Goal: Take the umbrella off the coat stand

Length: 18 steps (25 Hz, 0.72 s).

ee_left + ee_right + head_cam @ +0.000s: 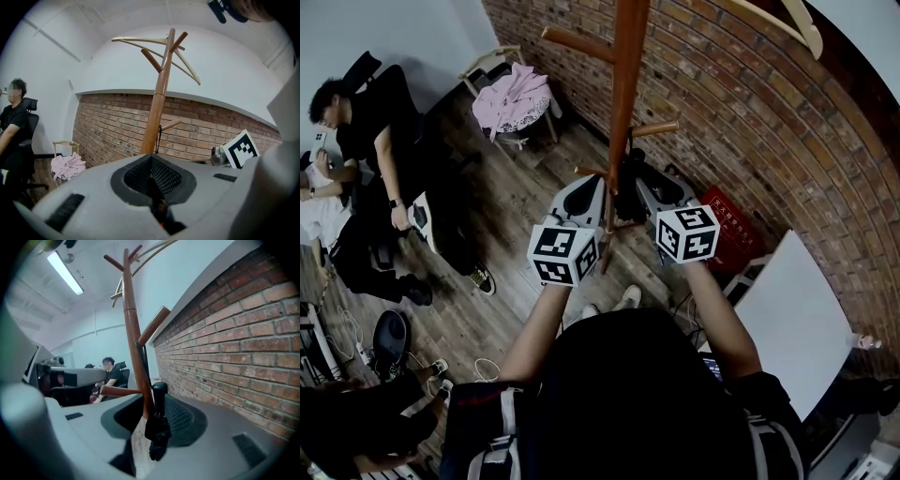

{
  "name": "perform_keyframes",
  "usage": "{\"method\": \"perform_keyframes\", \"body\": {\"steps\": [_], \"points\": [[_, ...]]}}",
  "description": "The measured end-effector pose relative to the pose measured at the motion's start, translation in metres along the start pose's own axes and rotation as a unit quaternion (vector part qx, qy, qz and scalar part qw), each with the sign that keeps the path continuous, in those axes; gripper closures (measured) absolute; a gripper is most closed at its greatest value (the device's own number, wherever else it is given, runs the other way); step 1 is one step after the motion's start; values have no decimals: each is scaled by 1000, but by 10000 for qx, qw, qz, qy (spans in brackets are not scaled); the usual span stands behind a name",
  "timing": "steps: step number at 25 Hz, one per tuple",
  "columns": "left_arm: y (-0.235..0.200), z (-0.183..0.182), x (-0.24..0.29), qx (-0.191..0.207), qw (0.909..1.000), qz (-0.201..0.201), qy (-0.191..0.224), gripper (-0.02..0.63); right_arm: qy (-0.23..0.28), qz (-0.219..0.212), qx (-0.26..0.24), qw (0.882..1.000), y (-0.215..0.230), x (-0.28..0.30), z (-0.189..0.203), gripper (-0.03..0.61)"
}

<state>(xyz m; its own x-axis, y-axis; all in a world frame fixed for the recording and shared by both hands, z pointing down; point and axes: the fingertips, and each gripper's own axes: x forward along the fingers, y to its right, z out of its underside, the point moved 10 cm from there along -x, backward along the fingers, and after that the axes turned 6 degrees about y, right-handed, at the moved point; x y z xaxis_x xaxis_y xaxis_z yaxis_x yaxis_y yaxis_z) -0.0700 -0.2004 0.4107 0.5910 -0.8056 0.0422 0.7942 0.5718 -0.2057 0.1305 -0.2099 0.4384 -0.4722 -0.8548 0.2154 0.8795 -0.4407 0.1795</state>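
Note:
The wooden coat stand (626, 84) rises between my two grippers, close to the brick wall. A small folded black umbrella (158, 427) hangs by a strap from the stand (133, 333), its knob handle uppermost. My right gripper (152, 401) is open, its jaws standing apart on either side of the umbrella with floor showing through the gap. In the head view the umbrella (630, 195) shows dark beside the pole, with the right gripper (661, 192) at it. My left gripper (586, 199) is left of the pole. Its jaws (151, 159) lie together, and only the strap (159, 138) shows beyond them.
The brick wall (750, 122) runs close behind the stand. A wooden hanger (154, 49) rests on the top pegs. Pink clothes lie on a chair (516, 98) farther back. People (366, 131) sit at the left. A red crate (727, 230) and a white panel (792, 319) are on the right.

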Motion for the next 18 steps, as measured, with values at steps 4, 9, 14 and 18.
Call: {"method": "perform_keyframes", "body": {"steps": [4, 9, 14, 18], "points": [[0, 0, 4, -7, 10000, -44, 9, 595, -91, -15, -38, 10000, 8, 9, 4, 437], [-5, 1, 8, -33, 9999, -143, 31, 595, -245, -90, -107, 9996, 12, 21, 6, 407], [-11, 2, 12, -61, 9997, -255, 32, 595, -334, -171, -150, 9992, 16, 33, 5, 407], [-16, 1, 15, -82, 9996, -274, 14, 595, -409, -186, -240, 9987, 17, 42, 5, 407]]}}
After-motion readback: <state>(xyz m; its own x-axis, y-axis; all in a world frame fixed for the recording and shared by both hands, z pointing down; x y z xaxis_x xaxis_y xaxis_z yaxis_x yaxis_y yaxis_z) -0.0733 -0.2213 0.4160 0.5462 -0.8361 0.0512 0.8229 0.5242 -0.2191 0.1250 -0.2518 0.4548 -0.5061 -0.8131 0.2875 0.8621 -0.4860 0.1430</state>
